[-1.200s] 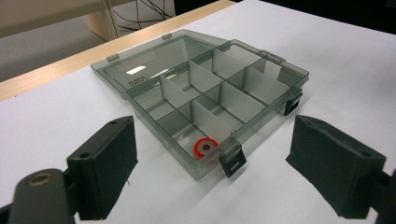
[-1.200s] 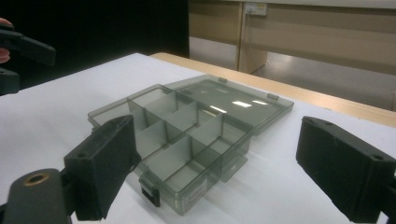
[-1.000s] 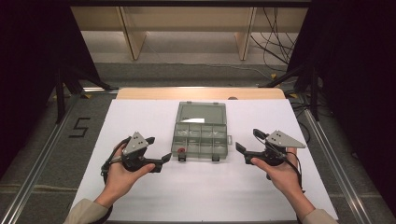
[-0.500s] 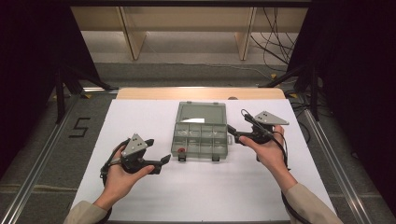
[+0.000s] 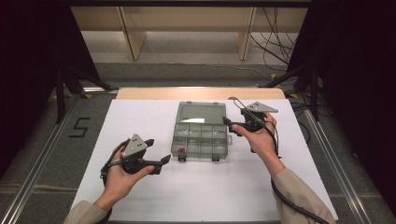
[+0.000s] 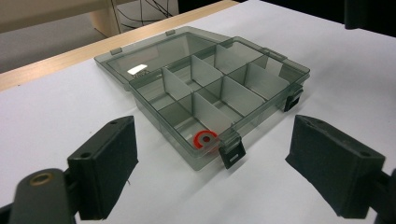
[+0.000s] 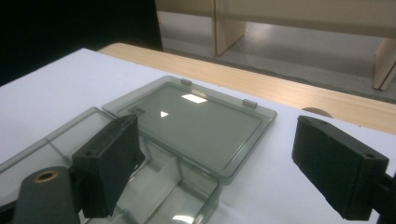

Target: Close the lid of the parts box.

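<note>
The clear box [image 5: 201, 130] lies open, a red ring [image 6: 205, 139] in one corner compartment. Left gripper [image 5: 159, 164] and right gripper [image 5: 227, 124] gape wide, empty.

Open white table [image 5: 140, 116] left, right and near side of grey compartment box [image 5: 200, 135]. Flat-lying lid [image 5: 201, 113] barring low passage behind box. Upright dividers [image 6: 205, 100] splitting interior into narrow cells. Latches [image 6: 232, 154] protruding from front wall. Wooden edge [image 5: 154, 93] bounding far side.
</note>
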The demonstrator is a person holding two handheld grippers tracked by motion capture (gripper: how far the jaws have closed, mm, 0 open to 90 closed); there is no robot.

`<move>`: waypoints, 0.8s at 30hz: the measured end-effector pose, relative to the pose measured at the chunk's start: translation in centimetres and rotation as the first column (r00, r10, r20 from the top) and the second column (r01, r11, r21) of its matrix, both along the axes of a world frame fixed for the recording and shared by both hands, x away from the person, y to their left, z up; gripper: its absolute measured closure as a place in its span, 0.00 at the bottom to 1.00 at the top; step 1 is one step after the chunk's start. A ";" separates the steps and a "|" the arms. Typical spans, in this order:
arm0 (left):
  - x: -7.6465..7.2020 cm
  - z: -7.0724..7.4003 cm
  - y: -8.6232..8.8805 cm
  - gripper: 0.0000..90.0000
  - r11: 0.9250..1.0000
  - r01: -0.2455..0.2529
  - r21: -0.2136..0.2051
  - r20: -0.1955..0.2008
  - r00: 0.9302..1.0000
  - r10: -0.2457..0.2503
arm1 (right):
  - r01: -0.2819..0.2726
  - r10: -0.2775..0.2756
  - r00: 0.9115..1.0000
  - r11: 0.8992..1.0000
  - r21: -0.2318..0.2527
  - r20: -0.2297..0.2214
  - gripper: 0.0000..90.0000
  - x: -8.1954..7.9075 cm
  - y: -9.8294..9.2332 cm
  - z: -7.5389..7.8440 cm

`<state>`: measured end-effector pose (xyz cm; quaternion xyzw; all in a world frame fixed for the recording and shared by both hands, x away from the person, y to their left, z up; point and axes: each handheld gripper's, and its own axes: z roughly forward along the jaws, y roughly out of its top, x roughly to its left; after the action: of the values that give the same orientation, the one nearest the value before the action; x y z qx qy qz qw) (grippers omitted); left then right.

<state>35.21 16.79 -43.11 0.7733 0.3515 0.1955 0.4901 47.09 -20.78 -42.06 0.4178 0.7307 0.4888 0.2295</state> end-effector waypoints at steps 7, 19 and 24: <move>0.1 -0.1 0.0 0.16 1.000 0.003 0.002 -0.005 1.000 -0.003 | 0.019 -0.021 0.998 0.999 -0.045 -0.059 0.20 3.1 1.0 -0.1; 0.2 -0.1 0.0 0.17 1.000 0.008 0.001 -0.007 1.000 -0.008 | 0.086 -0.110 0.976 0.987 -0.132 -0.186 0.39 8.5 2.8 -0.3; 0.2 -0.1 0.0 0.17 1.000 0.012 0.001 -0.007 1.000 -0.012 | 0.116 -0.159 0.955 0.977 -0.180 -0.248 0.55 10.3 2.8 -1.2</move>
<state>35.39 16.80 -43.25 0.7764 0.3486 0.1901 0.4894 57.40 -18.00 -43.27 0.5084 0.7611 0.3506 0.1982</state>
